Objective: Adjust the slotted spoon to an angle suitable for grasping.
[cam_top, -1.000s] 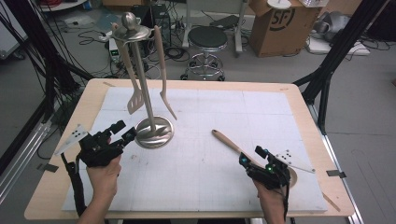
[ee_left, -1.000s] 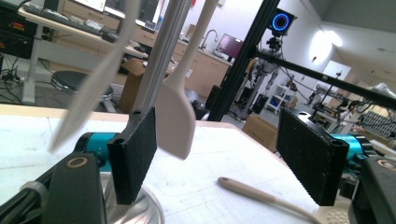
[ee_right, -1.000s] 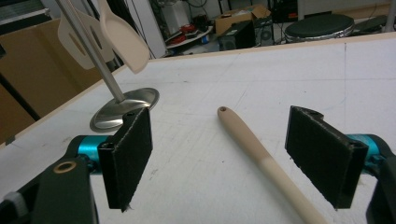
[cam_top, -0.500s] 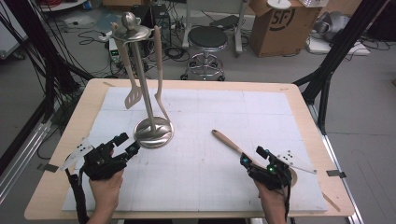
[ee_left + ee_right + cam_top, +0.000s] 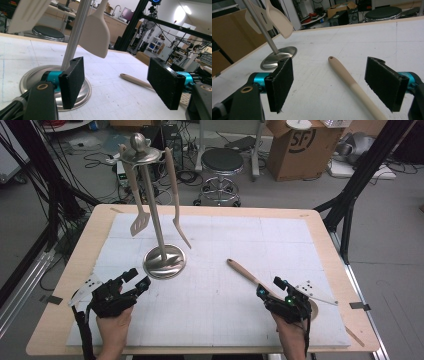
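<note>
A metal utensil stand (image 5: 164, 261) rises from a round base left of the mat's centre. Two beige utensils hang from its top: a slotted turner (image 5: 140, 222) and a spatula (image 5: 181, 231). A third beige utensil (image 5: 243, 271) lies on the mat at the right, handle pointing toward the stand. My left gripper (image 5: 138, 278) rests open just in front of the base, nothing between its pads (image 5: 72, 82). My right gripper (image 5: 269, 287) is open around the lying utensil's handle (image 5: 352, 82), and its pads (image 5: 280, 83) stand apart from it.
A white gridded mat (image 5: 220, 235) covers the wooden table (image 5: 75, 270). A round stool (image 5: 221, 162) and a cardboard box (image 5: 295, 147) stand on the floor behind the far edge. Black frame legs (image 5: 350, 195) flank the table's right side.
My left hand has drawn back toward the near edge and sunk lower, away from the stand's base. The right hand has stayed put, jaws unchanged.
</note>
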Tool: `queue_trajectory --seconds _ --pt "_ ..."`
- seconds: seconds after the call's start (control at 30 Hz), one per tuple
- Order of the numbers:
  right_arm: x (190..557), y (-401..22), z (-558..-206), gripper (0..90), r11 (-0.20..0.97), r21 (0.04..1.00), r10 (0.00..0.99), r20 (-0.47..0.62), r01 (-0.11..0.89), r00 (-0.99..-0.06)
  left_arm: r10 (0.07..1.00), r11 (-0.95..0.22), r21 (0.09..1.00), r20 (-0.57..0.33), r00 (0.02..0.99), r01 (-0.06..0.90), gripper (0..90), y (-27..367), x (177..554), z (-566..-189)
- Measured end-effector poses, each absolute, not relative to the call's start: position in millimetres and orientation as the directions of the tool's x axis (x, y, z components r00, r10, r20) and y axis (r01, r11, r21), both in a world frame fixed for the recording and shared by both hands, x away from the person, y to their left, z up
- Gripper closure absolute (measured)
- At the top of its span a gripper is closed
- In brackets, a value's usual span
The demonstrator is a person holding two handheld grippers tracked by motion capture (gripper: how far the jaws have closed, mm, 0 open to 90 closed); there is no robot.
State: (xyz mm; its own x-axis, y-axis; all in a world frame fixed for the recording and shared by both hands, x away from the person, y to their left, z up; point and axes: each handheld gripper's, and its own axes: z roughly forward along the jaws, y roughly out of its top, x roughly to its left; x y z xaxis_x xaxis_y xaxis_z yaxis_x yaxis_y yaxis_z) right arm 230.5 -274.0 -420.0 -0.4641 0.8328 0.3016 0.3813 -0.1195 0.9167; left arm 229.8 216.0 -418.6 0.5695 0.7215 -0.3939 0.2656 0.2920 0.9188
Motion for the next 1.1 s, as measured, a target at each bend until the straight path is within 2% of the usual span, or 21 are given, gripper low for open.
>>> queue_trajectory --seconds 0.33,0.43,0.6,0.93,1.1 --pt "234 -281 -416 24.4 -0.145 0.909 0.828 0.327 0.39 -0.455 0.741 0.281 0.919 -0.39 0.547 0.276 30.7 218 224 -422" --pt "237 -286 -415 37.0 -0.131 0.906 0.82 0.327 0.402 -0.47 0.737 0.282 0.917 -0.395 0.548 0.282 30.7 219 220 -423" --pt "241 -292 -415 44.2 -0.128 0.893 0.824 0.338 0.432 -0.454 0.733 0.291 0.917 -0.397 0.552 0.273 30.7 221 214 -421" --pt "256 -293 -416 44.8 -0.049 0.842 0.825 0.337 0.537 -0.454 0.719 0.279 0.919 -0.391 0.574 0.277 31.7 216 211 -422" --pt "259 -293 -413 44.8 -0.045 0.819 0.814 0.362 0.572 -0.454 0.718 0.276 0.918 -0.394 0.574 0.284 31.0 215 212 -424"
